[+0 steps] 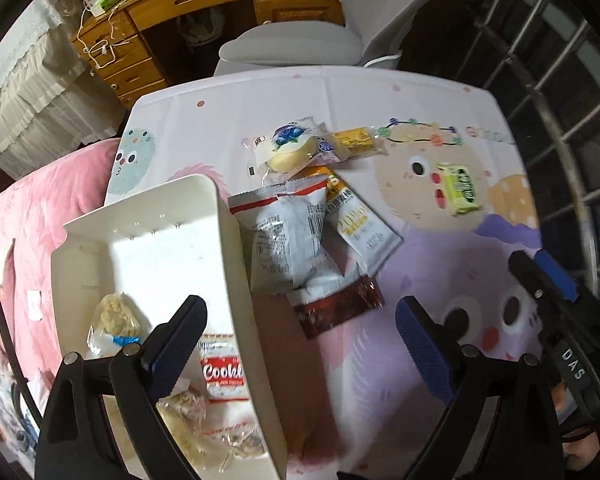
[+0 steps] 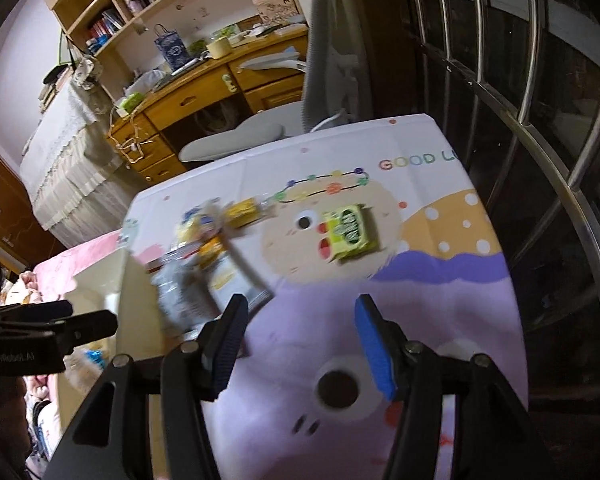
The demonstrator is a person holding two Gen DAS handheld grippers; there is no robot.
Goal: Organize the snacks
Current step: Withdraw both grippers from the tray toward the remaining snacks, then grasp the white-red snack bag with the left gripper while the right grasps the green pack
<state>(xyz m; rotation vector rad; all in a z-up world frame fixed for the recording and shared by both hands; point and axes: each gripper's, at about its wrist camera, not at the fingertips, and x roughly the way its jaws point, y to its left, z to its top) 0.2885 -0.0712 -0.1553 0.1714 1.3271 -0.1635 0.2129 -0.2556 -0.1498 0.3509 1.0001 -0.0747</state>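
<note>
A white bin (image 1: 228,240) stands at the table's left and holds a red Cookie pack (image 1: 223,376) and clear bags of pale snacks (image 1: 116,316). My left gripper (image 1: 300,344) is open and empty, one finger over the bin, the other over the table. A pile of packets lies right of the bin: a grey-white bag (image 1: 288,236), a dark red packet (image 1: 340,308), a white-gold sachet (image 1: 364,224), a blueberry cake pack (image 1: 292,144) and a yellow pack (image 1: 352,140). A green pack (image 2: 350,232) lies apart, ahead of my open, empty right gripper (image 2: 300,344).
The table wears a cartoon-print cloth (image 2: 420,280). A grey chair (image 1: 292,44) and a wooden desk (image 1: 188,0) stand beyond it. A pink bed (image 1: 40,208) lies left. Metal window bars (image 2: 540,120) run along the right. The right gripper (image 1: 556,296) shows at the left view's right edge.
</note>
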